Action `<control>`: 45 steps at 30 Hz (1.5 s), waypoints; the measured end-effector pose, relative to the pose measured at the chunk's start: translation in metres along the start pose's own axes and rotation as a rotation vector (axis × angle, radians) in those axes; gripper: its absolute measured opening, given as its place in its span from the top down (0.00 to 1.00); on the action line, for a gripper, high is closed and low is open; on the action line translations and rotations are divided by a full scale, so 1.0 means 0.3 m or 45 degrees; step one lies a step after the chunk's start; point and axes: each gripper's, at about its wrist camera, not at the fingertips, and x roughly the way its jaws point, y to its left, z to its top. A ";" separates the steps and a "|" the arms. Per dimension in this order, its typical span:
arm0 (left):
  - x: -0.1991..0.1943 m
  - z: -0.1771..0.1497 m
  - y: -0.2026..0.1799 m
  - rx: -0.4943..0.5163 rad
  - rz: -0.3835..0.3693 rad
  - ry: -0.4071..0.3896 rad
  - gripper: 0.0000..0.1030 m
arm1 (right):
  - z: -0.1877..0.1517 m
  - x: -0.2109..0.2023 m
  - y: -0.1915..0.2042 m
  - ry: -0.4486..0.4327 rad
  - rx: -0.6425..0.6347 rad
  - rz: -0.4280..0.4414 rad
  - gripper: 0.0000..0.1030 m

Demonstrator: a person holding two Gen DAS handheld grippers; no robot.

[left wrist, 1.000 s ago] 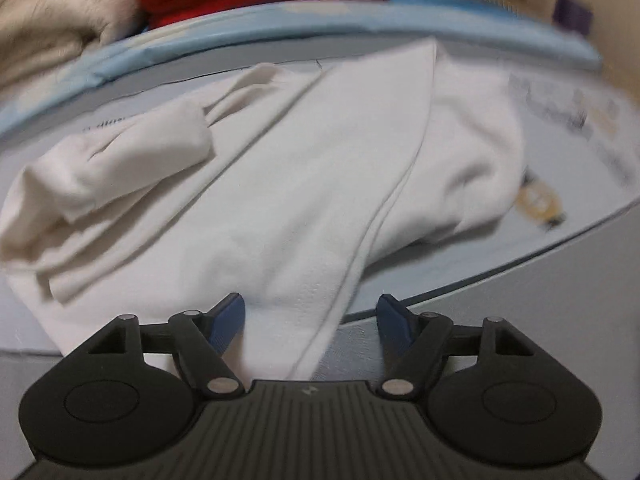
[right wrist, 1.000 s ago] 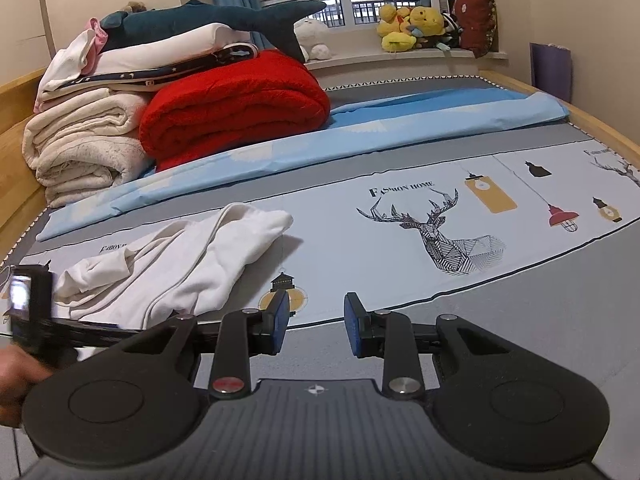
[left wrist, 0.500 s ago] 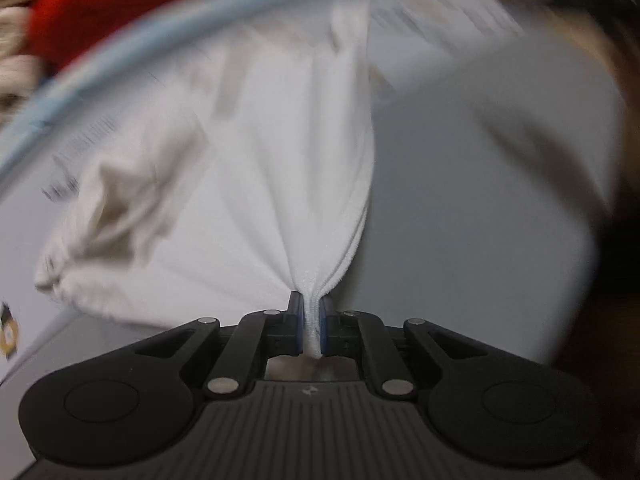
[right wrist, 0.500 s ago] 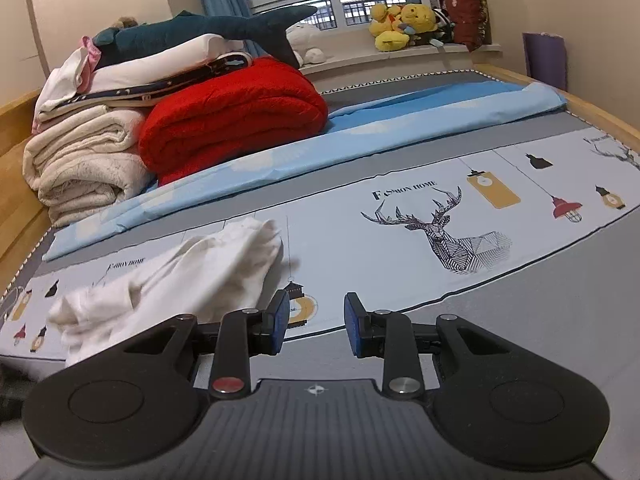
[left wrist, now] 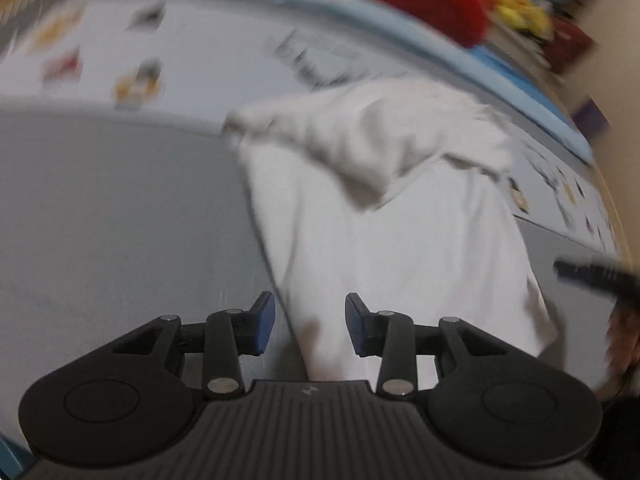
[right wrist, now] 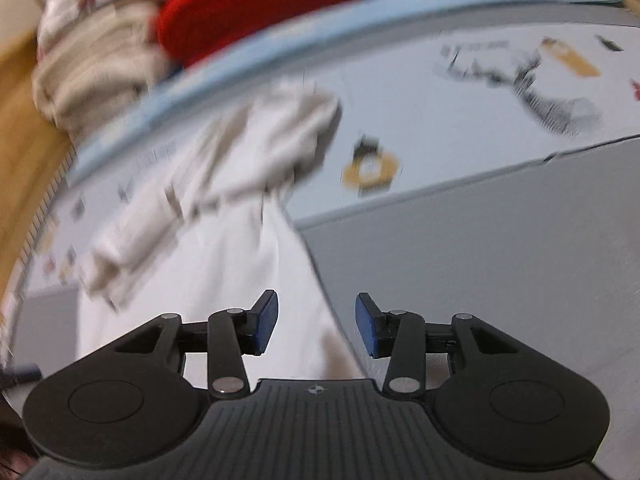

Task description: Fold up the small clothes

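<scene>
A white garment (left wrist: 392, 216) lies on the grey and printed bedsheet, its near part spread flat and its far part bunched up. My left gripper (left wrist: 310, 328) is open, with the garment's near left corner lying between its blue pads. My right gripper (right wrist: 316, 326) is open over the garment's (right wrist: 224, 240) near right edge. The right gripper's dark tip (left wrist: 592, 276) shows at the right of the left wrist view. Both views are motion-blurred.
A red blanket (right wrist: 260, 4) and a stack of folded cream blankets (right wrist: 92, 68) lie at the far side of the bed. A light blue sheet band (right wrist: 400, 12) runs across behind the garment. A wooden bed rail (right wrist: 20, 128) is at left.
The left gripper, shut on the garment half a second ago, has opened. The garment has been pulled nearer and partly spread flat. The right gripper has opened wider and dropped to the garment's edge.
</scene>
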 end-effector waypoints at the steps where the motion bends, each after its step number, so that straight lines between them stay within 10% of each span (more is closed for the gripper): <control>1: 0.031 0.000 0.000 -0.011 0.020 0.035 0.59 | -0.010 0.036 0.022 0.028 -0.036 -0.034 0.57; 3: 0.075 0.011 -0.010 0.022 0.088 0.054 0.59 | -0.031 0.086 0.056 0.065 -0.100 -0.101 0.57; 9: 0.168 0.027 -0.008 -0.038 0.101 0.090 0.54 | -0.111 0.162 0.107 0.124 -0.279 -0.177 0.99; 13: 0.144 -0.012 -0.048 -0.022 0.185 0.068 0.55 | -0.102 0.098 0.062 0.030 -0.241 -0.161 1.00; 21: 0.190 -0.011 -0.194 0.087 0.136 0.065 0.99 | -0.079 -0.196 -0.168 -0.197 -0.094 -0.116 1.00; 29: 0.171 -0.067 -0.436 0.327 -0.018 0.002 0.99 | -0.173 -0.300 -0.470 -0.042 0.131 -0.455 1.00; 37: 0.066 -0.053 -0.345 0.276 0.138 0.025 0.99 | -0.205 -0.199 -0.435 0.127 0.101 -0.282 1.00; 45: -0.213 -0.056 -0.252 0.069 -0.328 -0.192 1.00 | -0.130 -0.417 -0.453 -0.210 0.303 0.076 1.00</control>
